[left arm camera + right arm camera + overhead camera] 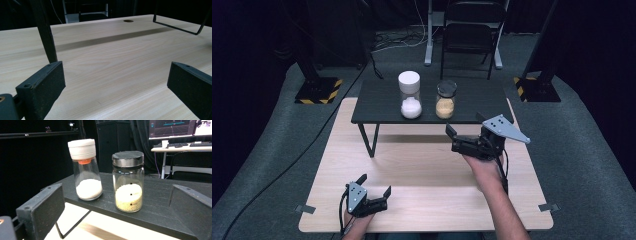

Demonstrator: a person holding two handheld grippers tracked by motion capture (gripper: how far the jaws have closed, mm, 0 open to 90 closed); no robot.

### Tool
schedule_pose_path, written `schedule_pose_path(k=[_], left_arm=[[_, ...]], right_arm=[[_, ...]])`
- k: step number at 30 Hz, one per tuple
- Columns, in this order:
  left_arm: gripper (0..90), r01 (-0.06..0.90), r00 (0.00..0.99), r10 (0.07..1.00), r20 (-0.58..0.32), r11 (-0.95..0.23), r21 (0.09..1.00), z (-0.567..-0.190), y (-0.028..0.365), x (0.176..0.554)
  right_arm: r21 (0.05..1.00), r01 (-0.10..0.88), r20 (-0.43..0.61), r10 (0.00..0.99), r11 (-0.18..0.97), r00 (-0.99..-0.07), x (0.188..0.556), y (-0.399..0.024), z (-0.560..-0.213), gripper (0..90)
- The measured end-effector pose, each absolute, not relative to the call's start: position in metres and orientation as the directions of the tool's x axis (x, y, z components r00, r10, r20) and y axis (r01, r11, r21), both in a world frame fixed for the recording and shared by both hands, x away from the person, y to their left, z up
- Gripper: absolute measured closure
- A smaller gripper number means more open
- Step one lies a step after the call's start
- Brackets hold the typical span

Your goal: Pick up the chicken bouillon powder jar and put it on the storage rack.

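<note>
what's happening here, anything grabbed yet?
Nothing grabbed yet. A person holds tongs in each hand. The right tongs are open, raised in front of the black shelf and facing the dark-lidded jar of tan grains; the white-lidded jar of white powder stands beside it. The left tongs are open, low over the wooden table, holding nothing.

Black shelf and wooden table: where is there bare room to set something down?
On the black shelf, bare patches lie left of the white-lidded jar and right of the dark-lidded jar; between the jars is tight. The wooden table is bare between the left hand-held gripper and the right hand-held gripper.
</note>
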State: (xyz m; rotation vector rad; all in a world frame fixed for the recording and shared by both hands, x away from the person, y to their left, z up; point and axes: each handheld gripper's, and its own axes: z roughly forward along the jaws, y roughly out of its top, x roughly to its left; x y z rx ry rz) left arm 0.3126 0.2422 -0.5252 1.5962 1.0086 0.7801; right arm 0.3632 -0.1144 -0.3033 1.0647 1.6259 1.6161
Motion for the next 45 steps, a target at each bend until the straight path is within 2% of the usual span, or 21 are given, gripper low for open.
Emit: schedule_pose_path(k=[21, 45], left_arm=[[1.2, 0.223, 0.431, 0.902, 0.000, -0.106, 0.969, -0.525, 0.242, 0.313], [1.1, 0.222, 0.426, 0.905, 0.005, -0.110, 0.969, -0.525, 0.241, 0.313]], right_arm=[[0.990, 0.115, 0.130, 0.856, -0.083, -0.501, 0.341, -0.148, -0.332, 0.0], [0.988, 0.133, 0.135, 0.874, -0.081, -0.467, 0.320, -0.185, -0.369, 0.0]])
